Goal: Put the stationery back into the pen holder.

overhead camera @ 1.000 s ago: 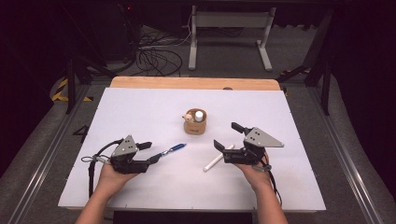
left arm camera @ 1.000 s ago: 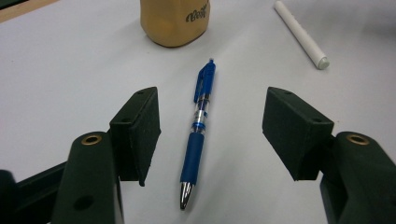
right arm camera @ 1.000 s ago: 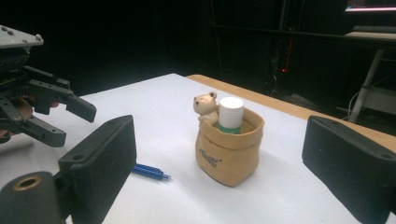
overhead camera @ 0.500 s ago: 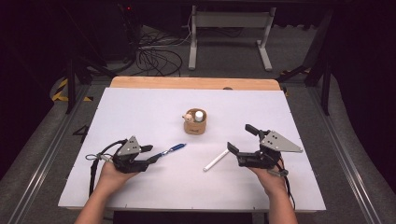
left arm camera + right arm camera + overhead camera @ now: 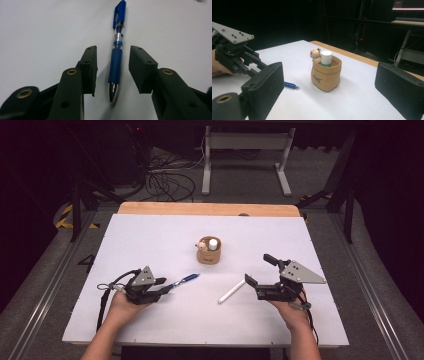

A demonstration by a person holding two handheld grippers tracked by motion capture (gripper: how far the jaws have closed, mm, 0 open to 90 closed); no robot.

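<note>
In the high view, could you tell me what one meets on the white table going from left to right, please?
Left gripper → blue pen → tan pouch with a bear figure → white marker → right gripper.

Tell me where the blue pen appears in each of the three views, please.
High view: the blue plastic pen lies on the white table, left of centre, beside the left gripper.
Left gripper view: the pen runs up the middle, between the open jaws, which have just been closing; untouched.
Right gripper view: only its blue end peeks out beside the left jaw.
Shared landmark: the white table.
</note>
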